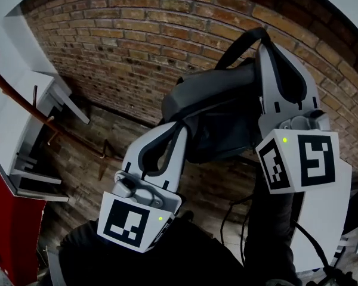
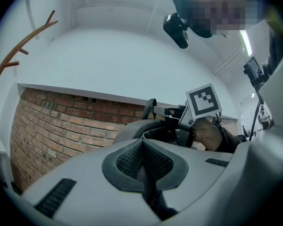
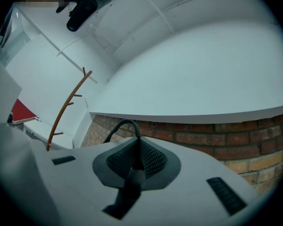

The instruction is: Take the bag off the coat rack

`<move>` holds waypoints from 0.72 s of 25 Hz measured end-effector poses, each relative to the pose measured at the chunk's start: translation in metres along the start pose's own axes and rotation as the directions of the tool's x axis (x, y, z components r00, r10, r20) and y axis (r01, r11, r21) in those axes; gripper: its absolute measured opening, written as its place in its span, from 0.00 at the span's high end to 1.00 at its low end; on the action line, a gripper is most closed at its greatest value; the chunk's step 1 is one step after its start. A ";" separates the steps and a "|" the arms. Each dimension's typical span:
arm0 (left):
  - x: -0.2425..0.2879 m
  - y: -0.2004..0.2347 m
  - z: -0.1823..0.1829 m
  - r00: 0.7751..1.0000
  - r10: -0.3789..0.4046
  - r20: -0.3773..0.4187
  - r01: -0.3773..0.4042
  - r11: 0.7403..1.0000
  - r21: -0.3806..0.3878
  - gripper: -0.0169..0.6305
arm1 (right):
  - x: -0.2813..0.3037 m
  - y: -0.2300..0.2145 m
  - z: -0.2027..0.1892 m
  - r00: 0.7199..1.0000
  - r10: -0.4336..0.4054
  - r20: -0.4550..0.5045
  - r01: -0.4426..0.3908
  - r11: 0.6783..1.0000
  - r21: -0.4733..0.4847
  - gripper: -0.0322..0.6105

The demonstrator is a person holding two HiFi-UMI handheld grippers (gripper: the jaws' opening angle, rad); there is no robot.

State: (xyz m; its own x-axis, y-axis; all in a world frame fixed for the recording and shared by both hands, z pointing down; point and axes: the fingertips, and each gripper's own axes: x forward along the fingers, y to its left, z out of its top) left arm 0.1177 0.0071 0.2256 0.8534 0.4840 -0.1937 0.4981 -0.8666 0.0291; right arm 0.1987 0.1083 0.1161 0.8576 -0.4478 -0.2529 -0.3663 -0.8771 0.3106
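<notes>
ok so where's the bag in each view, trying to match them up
head view: bag at centre, between the left claw and right claw.
left gripper view: grey hump at centre, just past the left claw.
right gripper view: only its black strap, looping out of the right claw, centre.
shared landmark: the brown coat rack, at left in all three.

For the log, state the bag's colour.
The bag is dark grey, seen best in the head view.
</notes>
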 end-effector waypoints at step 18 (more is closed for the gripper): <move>0.021 -0.232 -0.028 0.859 -0.510 -0.034 0.508 0.860 -0.056 0.96 | -0.247 -0.149 0.000 0.873 -0.477 -0.105 0.463 0.877 -0.129 0.92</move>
State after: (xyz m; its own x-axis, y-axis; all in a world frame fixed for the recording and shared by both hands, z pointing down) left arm 0.0238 0.2217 0.2423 0.4845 0.8622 -0.1475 0.8703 -0.4921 -0.0180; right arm 0.0414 0.3492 0.1319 0.9610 0.0454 -0.2727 0.1226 -0.9542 0.2730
